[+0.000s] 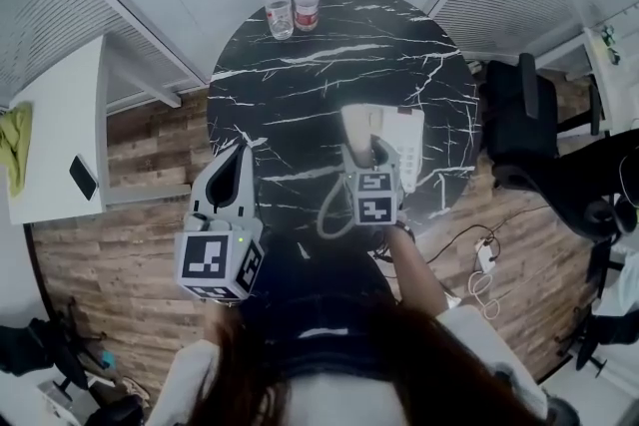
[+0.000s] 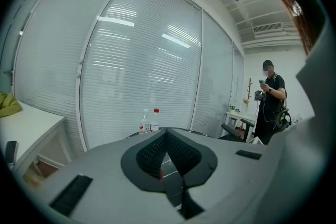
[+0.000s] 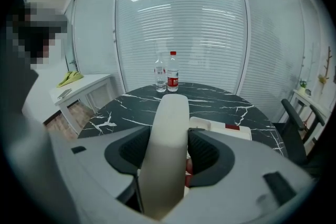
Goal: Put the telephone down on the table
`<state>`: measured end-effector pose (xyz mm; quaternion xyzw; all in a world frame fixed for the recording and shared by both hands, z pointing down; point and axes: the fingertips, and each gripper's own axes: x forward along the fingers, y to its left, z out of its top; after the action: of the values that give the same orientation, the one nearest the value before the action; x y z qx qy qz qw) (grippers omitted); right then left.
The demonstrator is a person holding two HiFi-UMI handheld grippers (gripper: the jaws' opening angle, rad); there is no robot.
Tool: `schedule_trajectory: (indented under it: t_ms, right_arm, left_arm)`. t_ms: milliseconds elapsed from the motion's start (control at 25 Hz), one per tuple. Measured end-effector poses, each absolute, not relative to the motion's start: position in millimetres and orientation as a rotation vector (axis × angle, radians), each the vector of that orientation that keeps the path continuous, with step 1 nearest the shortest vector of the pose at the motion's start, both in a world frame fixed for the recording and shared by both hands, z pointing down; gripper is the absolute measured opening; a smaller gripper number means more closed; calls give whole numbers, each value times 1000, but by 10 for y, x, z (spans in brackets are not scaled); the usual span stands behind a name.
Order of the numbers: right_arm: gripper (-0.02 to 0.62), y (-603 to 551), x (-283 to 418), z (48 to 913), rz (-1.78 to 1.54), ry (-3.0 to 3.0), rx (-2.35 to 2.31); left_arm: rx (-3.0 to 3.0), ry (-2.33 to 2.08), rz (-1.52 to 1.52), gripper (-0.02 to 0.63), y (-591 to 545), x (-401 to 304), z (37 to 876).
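Black marble table point(image 1: 329, 65): right gripper point(image 3: 168, 139) clamps handset point(image 3: 172, 110); left gripper point(image 2: 167, 136) closed, empty.

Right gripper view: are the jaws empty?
No: the right gripper is shut on the white handset, which stands between its pads above the table.

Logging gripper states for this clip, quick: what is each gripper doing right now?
Left gripper: closed, nothing between its jaws.
Right gripper: closed on the telephone handset.
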<state>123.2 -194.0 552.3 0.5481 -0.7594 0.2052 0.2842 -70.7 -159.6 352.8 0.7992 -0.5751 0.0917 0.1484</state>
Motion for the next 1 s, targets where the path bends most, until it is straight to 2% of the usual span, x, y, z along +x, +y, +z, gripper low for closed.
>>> schedule_trajectory:
  t_ms: [1000]
  right_arm:
    - [233, -2036, 569, 5663, 553, -1998, 1449]
  left_arm:
    - [2353, -1545, 286, 0, -1948, -1281, 3642]
